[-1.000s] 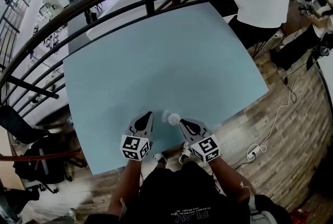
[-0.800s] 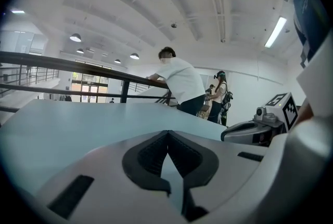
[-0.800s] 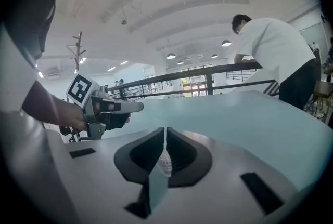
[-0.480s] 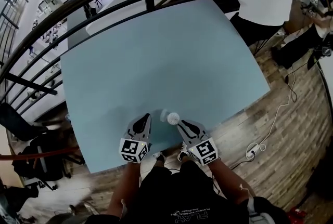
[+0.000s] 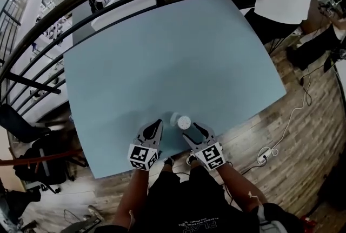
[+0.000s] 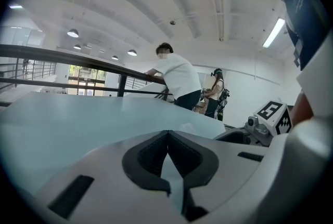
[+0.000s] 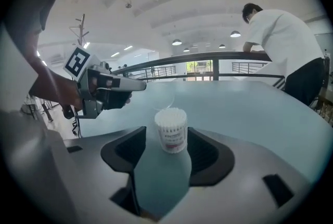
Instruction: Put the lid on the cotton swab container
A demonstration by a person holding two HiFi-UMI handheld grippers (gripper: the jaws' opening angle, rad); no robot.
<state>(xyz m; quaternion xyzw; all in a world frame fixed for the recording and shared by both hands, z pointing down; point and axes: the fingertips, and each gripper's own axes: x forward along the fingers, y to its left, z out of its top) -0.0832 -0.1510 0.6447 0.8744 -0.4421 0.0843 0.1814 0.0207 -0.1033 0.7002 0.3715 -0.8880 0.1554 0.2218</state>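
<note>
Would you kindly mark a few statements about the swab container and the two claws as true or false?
1. The cotton swab container stands upright on the table. True.
2. A lid covers the container. False: its top is uncovered.
3. The right claw is clamped on the container. False: it has just been opening, and its pads stand apart on either side of the container.
4. The left claw is shut. True.

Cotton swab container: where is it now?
The cotton swab container stands upright near the table's near edge in the head view, between the left gripper and the right gripper, whose jaws have just been opening around it.
</note>
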